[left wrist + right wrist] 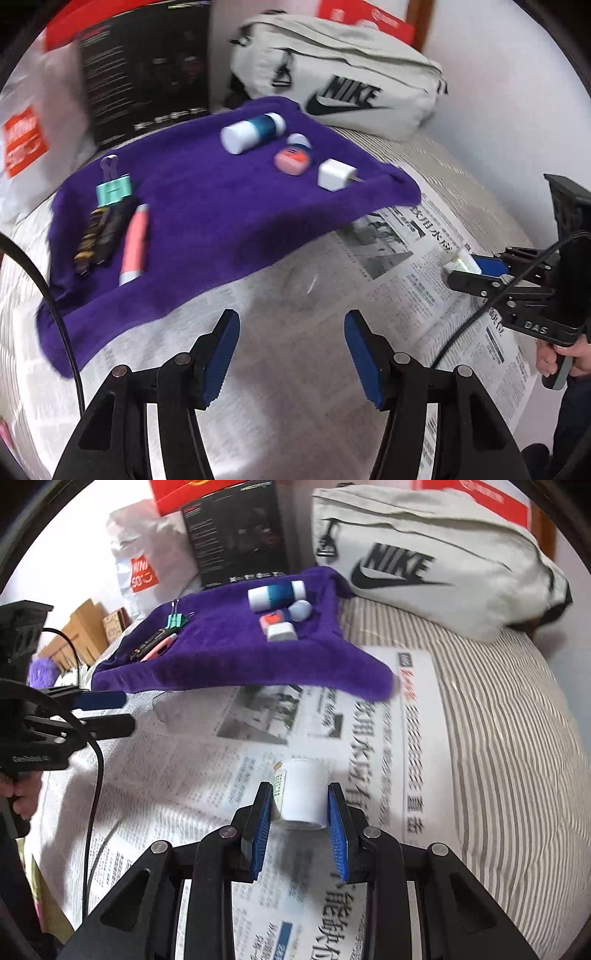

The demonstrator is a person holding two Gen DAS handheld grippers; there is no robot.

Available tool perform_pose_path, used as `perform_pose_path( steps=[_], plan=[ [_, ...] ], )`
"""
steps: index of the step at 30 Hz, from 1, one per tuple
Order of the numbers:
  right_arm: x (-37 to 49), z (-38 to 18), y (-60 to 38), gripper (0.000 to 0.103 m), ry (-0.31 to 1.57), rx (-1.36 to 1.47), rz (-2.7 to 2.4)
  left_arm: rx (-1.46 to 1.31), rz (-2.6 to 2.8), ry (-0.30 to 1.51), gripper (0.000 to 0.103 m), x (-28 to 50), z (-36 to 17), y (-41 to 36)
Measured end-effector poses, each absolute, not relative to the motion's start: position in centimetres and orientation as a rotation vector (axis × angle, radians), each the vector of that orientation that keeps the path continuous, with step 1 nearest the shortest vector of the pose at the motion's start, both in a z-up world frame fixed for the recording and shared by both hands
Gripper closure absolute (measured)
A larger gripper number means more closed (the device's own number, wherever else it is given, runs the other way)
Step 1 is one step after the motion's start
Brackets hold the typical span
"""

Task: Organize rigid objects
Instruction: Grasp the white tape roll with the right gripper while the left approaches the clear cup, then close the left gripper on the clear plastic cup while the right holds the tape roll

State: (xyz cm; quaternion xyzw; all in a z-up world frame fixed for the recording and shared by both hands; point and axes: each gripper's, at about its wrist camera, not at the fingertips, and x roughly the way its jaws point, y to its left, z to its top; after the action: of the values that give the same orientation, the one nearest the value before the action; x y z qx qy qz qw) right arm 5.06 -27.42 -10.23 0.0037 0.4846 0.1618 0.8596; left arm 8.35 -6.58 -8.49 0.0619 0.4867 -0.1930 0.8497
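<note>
On spread newspaper [207,775] over a striped bed, the right gripper [300,805] clamps a small white bottle [303,794] between its blue pads, at six o'clock of the purple cloth [229,657]. At nine o'clock the left gripper [291,350] hangs with jaws parted and empty. A white-and-teal tube [253,131], pink eraser [291,162] and white charger [334,175] lie on the cloth.

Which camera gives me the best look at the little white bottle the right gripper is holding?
The right wrist view: the white bottle sits close and centered between the right gripper pads, label edge visible. The left wrist view shows only a small white sliver of the bottle at the far right, mostly hidden by the gripper's fingers.
</note>
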Motion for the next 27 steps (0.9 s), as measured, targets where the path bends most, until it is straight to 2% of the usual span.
perform_pose_path(
  steps=[8, 10, 12, 13, 27],
  plan=[
    [4.8, -10.3, -27.9, 0.074, 1.017, 0.034, 0.347, 0.228, -0.425, 1.049, 0.048, 10.8, -10.7, -8.3],
    [4.9, -10.3, -27.9, 0.074, 1.017, 0.032, 0.350, 0.252, -0.430, 1.029, 0.058, 10.9, -10.7, -8.5],
    [4.9, -10.3, -27.7, 0.074, 1.017, 0.027, 0.354, 0.242, -0.456, 1.026, 0.073, 11.2, -10.6, -8.3],
    [4.9, -10.3, -27.7, 0.074, 1.017, 0.027, 0.354, 0.234, -0.465, 1.028, 0.074, 11.3, -10.5, -8.2],
    [5.6, -11.0, -26.7, 0.074, 1.004, -0.024, 0.350, 0.242, -0.468, 1.039, 0.074, 10.5, -10.3, -7.7]
  ],
)
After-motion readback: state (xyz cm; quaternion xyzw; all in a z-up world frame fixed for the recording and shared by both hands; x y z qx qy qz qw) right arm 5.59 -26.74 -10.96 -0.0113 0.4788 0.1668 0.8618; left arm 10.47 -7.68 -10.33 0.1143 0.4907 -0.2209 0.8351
